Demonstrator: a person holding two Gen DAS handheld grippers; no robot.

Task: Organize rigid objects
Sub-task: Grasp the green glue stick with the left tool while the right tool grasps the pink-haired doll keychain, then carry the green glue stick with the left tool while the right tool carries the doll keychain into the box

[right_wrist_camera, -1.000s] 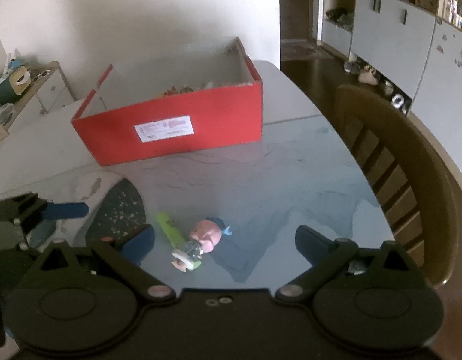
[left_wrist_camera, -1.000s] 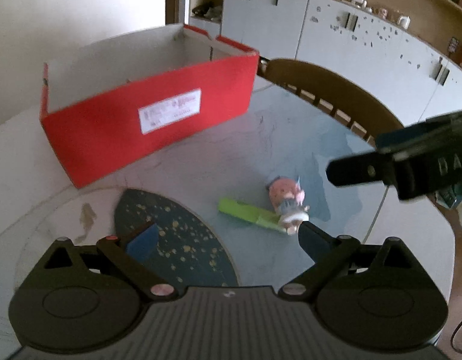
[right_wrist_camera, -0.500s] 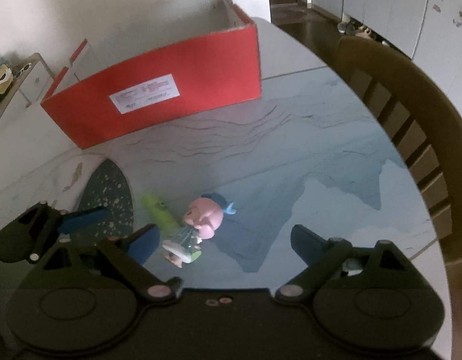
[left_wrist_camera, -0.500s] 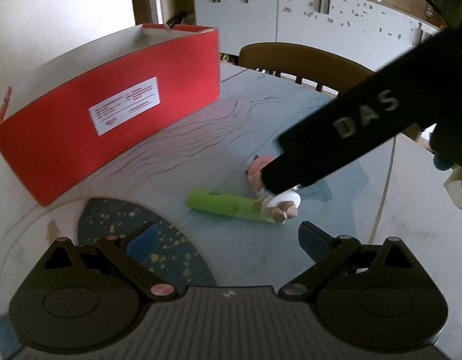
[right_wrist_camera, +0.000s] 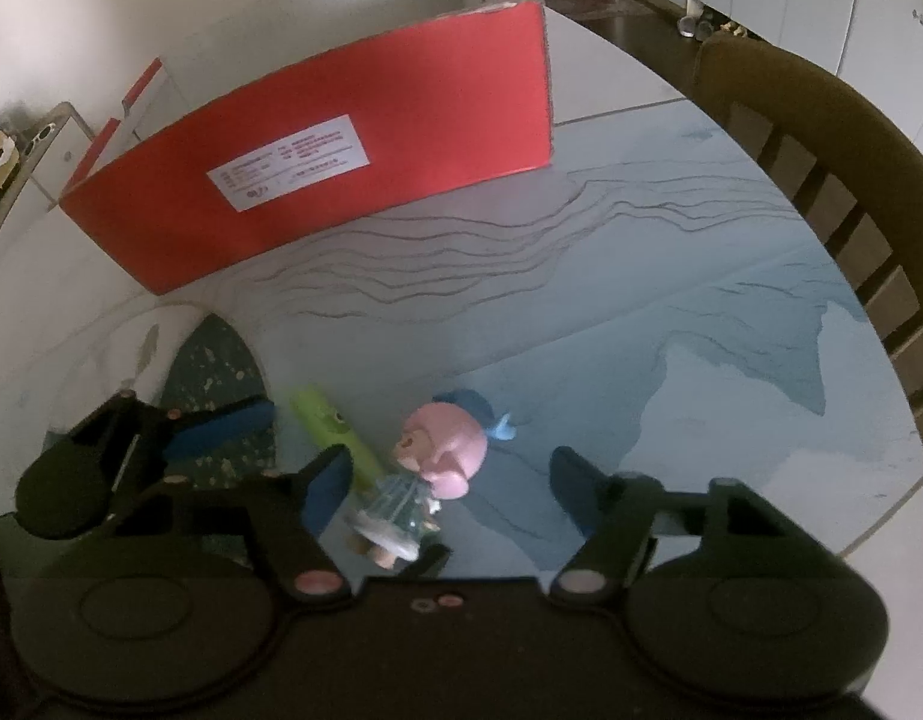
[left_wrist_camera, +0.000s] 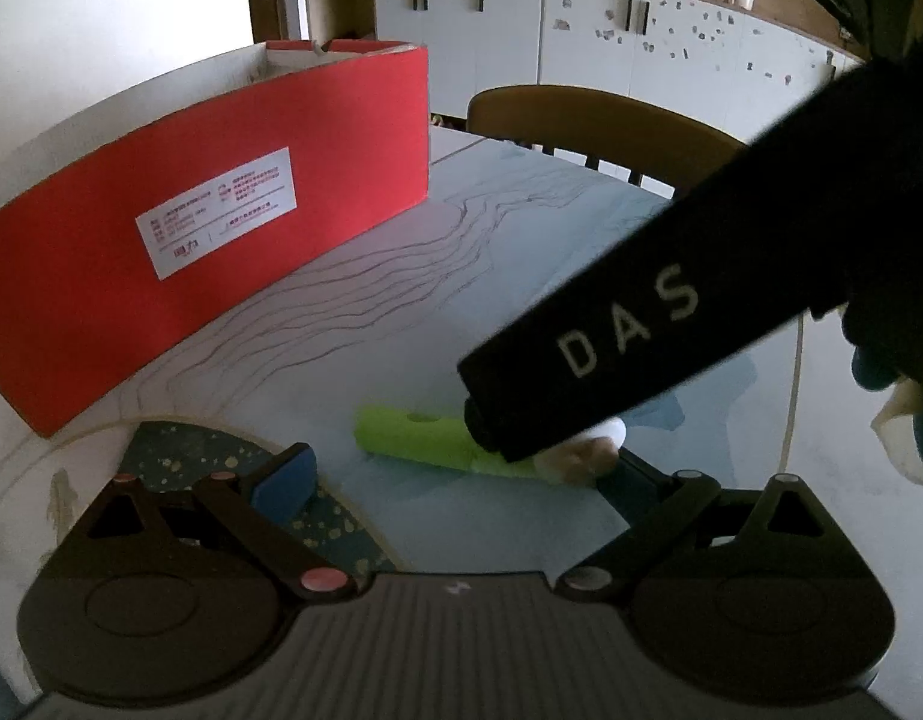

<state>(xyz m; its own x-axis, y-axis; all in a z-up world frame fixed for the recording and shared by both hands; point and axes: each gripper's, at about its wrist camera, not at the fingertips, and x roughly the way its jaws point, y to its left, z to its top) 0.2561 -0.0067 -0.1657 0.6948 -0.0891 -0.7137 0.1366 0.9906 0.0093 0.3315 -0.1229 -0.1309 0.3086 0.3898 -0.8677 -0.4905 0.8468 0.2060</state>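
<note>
Right gripper (right_wrist_camera: 443,480) has dropped over the pink-haired doll figurine (right_wrist_camera: 428,474), lying in front of the red cardboard box (right_wrist_camera: 341,162). Its jaws have just been closing; the doll sits between them, pads not yet pressing. Green tube (left_wrist_camera: 425,438) lies touching the doll, on the side away from the box's open end. Left gripper (left_wrist_camera: 455,480) is spread apart, empty, lowered near the tube. Likely a two-handed pickup, box next.
</note>
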